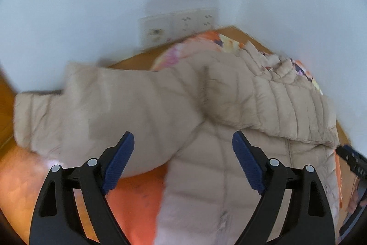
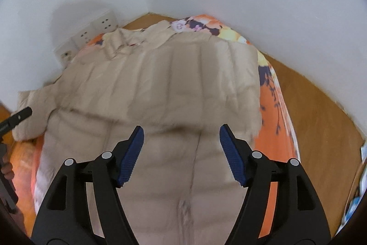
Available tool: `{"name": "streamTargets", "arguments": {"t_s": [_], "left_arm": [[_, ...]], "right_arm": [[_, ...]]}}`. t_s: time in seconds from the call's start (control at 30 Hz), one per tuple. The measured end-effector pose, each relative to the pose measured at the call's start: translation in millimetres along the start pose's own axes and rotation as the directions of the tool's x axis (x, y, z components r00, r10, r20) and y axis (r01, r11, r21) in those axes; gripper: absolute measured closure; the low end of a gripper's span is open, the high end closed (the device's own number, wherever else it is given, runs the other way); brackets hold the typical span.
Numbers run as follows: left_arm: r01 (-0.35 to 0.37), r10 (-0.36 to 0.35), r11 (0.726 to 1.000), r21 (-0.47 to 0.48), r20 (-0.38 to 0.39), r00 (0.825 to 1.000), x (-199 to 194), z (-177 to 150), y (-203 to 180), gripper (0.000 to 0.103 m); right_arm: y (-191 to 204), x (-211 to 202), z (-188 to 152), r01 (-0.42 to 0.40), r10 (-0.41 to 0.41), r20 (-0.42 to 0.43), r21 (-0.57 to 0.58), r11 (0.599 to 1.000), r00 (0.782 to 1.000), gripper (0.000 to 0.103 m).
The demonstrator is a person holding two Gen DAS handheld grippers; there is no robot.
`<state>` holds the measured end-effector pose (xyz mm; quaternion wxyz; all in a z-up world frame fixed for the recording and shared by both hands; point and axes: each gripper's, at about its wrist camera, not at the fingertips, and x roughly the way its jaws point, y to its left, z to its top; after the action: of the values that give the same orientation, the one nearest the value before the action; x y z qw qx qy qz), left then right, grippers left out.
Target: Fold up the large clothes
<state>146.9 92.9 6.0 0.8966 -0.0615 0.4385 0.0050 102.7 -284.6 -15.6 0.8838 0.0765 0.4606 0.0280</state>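
Observation:
A beige quilted puffer jacket (image 1: pixel 229 107) lies spread on an orange floral cloth (image 1: pixel 133 194). In the left wrist view a sleeve (image 1: pixel 96 111) lies folded across the left side and another fold crosses the right. My left gripper (image 1: pixel 183 141) is open and empty just above the jacket's body. In the right wrist view the jacket (image 2: pixel 165 88) fills the middle, collar toward the wall. My right gripper (image 2: pixel 181 133) is open and empty above its lower body. The other gripper's black tip (image 2: pixel 16 118) shows at the left edge.
The cloth (image 2: pixel 275 130) covers a wooden table (image 2: pixel 321 111) set in a corner of white walls. Wall sockets (image 1: pixel 179 24) sit just behind the table. Bare wood lies to the right of the cloth. Small colourful items (image 2: pixel 357 187) sit at the far right edge.

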Motion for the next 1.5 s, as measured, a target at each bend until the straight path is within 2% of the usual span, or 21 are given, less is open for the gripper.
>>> {"name": "streamTargets", "arguments": {"t_s": [0.33, 0.5, 0.7, 0.83, 1.1, 1.13, 1.17, 1.2, 1.27, 1.37, 1.5], "left_arm": [[-0.097, 0.100, 0.993, -0.073, 0.040, 0.994, -26, -12, 88, 0.014], [-0.114, 0.120, 0.984, -0.133, 0.036, 0.992, -27, -15, 132, 0.014], [-0.165, 0.174, 0.970, -0.180, 0.035, 0.984, -6, -16, 175, 0.013], [-0.200, 0.205, 0.958, -0.205, 0.003, 0.979, 17, -16, 196, 0.014], [-0.199, 0.187, 0.964, -0.175, -0.082, 0.979, 60, -17, 206, 0.012], [-0.195, 0.182, 0.965, -0.173, -0.092, 0.979, 65, -17, 206, 0.012], [-0.193, 0.177, 0.966, -0.174, -0.102, 0.979, 70, -18, 206, 0.012], [-0.191, 0.173, 0.966, -0.176, -0.111, 0.979, 74, -18, 206, 0.011], [-0.196, 0.172, 0.964, -0.180, -0.141, 0.975, 84, -20, 207, 0.011], [-0.240, 0.224, 0.963, -0.121, -0.132, 0.966, 91, -21, 199, 0.010], [-0.243, 0.231, 0.963, -0.114, -0.105, 0.967, 94, -21, 194, 0.010]], "right_arm": [[10, -36, -54, 0.020, -0.019, -0.017, 0.071, 0.997, 1.000, 0.034], [13, -43, -71, 0.027, -0.024, -0.029, 0.108, 0.994, 0.999, 0.034], [21, -49, -86, 0.040, -0.037, -0.034, 0.122, 0.992, 0.999, 0.034], [23, -53, -91, 0.055, -0.051, -0.034, 0.130, 0.990, 0.998, 0.034], [25, -55, -96, 0.087, -0.081, -0.048, 0.140, 0.986, 0.996, 0.034], [26, -54, -96, 0.089, -0.083, -0.049, 0.142, 0.986, 0.995, 0.033], [27, -54, -96, 0.092, -0.086, -0.048, 0.144, 0.985, 0.995, 0.026], [27, -55, -96, 0.095, -0.089, -0.042, 0.145, 0.985, 0.995, 0.023], [28, -55, -96, 0.100, -0.095, -0.042, 0.144, 0.985, 0.995, 0.023], [27, -55, -96, 0.100, -0.095, -0.043, 0.155, 0.983, 0.995, 0.023], [26, -54, -96, 0.107, -0.100, -0.046, 0.164, 0.981, 0.994, 0.023]]}}
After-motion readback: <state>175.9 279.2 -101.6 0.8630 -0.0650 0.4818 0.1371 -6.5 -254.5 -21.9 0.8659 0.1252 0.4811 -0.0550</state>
